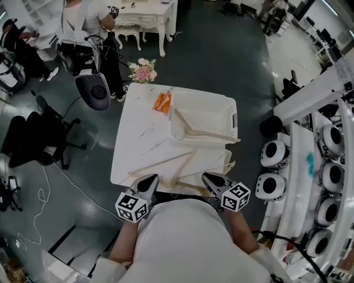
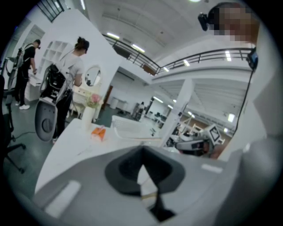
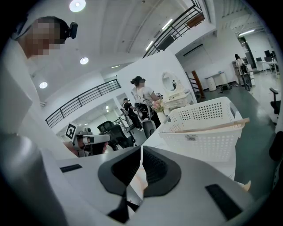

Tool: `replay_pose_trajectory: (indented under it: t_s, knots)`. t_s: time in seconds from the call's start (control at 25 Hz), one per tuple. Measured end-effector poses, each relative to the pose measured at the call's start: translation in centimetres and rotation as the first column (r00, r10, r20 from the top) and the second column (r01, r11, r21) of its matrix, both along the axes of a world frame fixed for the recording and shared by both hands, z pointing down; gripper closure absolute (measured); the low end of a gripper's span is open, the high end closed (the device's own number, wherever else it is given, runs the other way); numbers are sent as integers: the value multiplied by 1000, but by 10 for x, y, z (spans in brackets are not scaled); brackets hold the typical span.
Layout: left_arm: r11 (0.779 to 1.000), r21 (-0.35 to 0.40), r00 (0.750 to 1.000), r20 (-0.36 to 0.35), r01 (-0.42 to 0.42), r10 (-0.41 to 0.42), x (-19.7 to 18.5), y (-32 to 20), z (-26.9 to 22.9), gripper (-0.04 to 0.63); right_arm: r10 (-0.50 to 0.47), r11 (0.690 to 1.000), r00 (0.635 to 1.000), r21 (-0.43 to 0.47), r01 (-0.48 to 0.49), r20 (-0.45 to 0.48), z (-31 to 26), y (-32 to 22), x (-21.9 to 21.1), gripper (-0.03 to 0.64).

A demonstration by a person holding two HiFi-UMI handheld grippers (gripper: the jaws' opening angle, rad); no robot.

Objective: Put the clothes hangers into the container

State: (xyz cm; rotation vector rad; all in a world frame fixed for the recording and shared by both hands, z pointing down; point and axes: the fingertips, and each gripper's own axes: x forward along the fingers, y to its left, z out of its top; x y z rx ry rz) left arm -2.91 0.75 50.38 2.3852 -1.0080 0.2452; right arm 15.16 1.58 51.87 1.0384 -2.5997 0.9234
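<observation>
A white perforated basket (image 1: 229,113) stands at the back right of the white table (image 1: 138,138). One wooden hanger (image 1: 206,133) lies in it, its end poking over the right rim. In the right gripper view that hanger (image 3: 212,126) rests across the basket (image 3: 208,137). More wooden hangers (image 1: 166,162) lie on the near part of the table. My left gripper (image 1: 147,181) and right gripper (image 1: 211,178) hover side by side over the table's near edge, short of the hangers. Both are shut with nothing between the pads, as seen in the left gripper (image 2: 141,152) and right gripper (image 3: 141,151) views.
An orange object (image 1: 162,102) and a vase of pink flowers (image 1: 142,72) sit at the table's far left corner. People stand by a white desk (image 1: 149,16) behind. Office chairs (image 1: 38,132) are at left, and white machines (image 1: 274,155) crowd the right side.
</observation>
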Motion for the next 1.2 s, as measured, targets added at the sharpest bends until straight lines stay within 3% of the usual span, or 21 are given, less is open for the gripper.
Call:
replay_pose_trajectory:
  t_s: [0.32,0.52,0.72,0.84,1.08,1.2]
  knots:
    - [1000,-22,1000,-22,19,-19,-4,7,5,592,-27,1000,1000,-9,27,-7,5,4,0,603]
    - [999,-34,998,-46,31,-33,-11,16,9,592,-77,997,995,5,77,-57,11,-2,-5,603]
    - [996,-46,994,-71,77,-80,-27,24,18,592,-227,974,957,-15,228,-178,36,-8,-24,601]
    - [991,-72,992,-57,113,-117,-43,33,28,592,-365,929,886,-53,366,-285,61,-6,-43,600]
    - [975,-127,982,-31,181,-187,-60,66,51,592,-611,767,623,-171,618,-489,116,4,-65,523]
    - [971,-126,977,-38,203,-209,-66,77,57,592,-660,710,539,-201,674,-523,135,2,-74,523]
